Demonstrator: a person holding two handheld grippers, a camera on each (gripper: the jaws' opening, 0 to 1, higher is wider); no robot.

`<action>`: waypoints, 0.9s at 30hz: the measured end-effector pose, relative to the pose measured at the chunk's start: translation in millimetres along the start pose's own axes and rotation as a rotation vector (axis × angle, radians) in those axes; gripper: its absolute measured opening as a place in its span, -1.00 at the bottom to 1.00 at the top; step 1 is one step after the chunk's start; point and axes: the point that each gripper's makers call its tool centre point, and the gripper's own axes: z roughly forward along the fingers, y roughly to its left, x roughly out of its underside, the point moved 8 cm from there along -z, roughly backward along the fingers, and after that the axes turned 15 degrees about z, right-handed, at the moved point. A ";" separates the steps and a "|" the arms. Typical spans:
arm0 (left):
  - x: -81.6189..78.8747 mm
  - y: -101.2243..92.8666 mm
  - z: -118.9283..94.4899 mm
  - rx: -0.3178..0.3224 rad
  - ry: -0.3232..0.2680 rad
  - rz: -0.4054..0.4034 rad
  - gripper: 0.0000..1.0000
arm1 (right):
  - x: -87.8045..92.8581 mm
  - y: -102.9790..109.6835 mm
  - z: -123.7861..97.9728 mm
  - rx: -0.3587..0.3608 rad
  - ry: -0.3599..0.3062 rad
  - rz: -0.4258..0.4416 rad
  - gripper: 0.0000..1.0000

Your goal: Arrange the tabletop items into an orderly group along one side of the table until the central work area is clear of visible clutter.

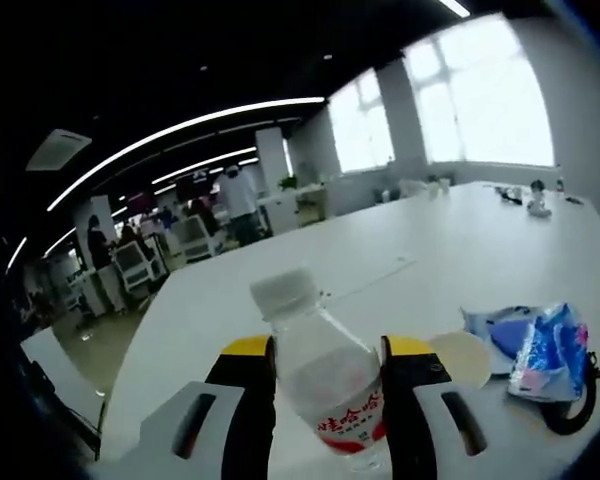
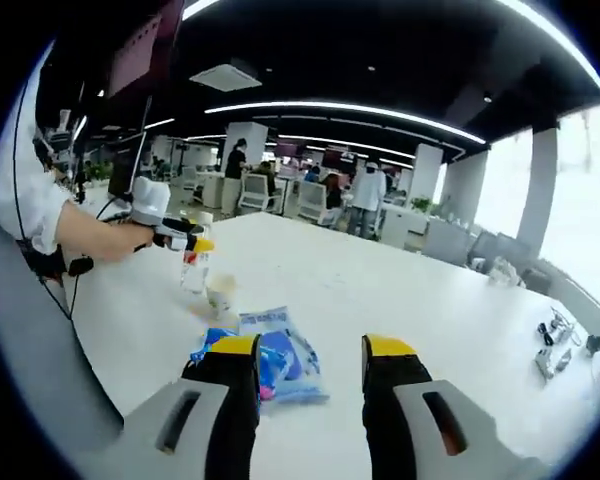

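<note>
In the left gripper view, the left hand-held gripper [image 1: 328, 400] clamps a clear water bottle [image 1: 325, 375] with a white cap and red label, upright between its yellow-tipped jaws above the white tabletop [image 1: 400, 250]. To its right lie a round white lid [image 1: 465, 357] and a blue snack packet [image 1: 548, 350]. In the right gripper view, the right hand-held gripper [image 2: 310, 375] hovers with jaws apart over the same packet [image 2: 280, 360], near the tabletop's middle.

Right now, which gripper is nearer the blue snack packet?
Right. The right gripper hovers open just short of the blue snack packet; the left gripper is farther off, closed on the water bottle.
</note>
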 end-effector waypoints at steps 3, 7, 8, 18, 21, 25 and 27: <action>2.4 -1.8 4.4 0.001 -0.002 -0.008 -0.27 | 3.6 -7.6 -14.3 0.053 -0.019 0.053 -0.27; 3.0 -5.7 9.1 0.003 -0.018 0.004 -0.27 | 0.6 1.1 -15.4 0.043 -0.036 0.056 -0.27; 3.6 -6.6 9.8 0.004 -0.021 0.006 -0.27 | -1.1 3.9 -13.8 0.028 -0.045 0.062 -0.27; 8.1 -11.2 14.8 0.009 -0.030 0.020 -0.26 | -3.5 11.6 8.9 -0.007 0.021 0.115 -0.16; 8.4 -11.5 15.3 0.008 -0.034 0.020 -0.26 | 0.3 9.2 10.4 -0.003 0.057 0.126 -0.14; 9.9 -12.9 13.4 0.002 -0.049 0.028 -0.26 | 11.3 6.5 13.2 -0.012 0.163 0.151 -0.01; 10.0 -13.1 12.6 -0.003 -0.051 0.027 -0.25 | 16.2 5.9 13.6 -0.014 0.209 0.184 0.15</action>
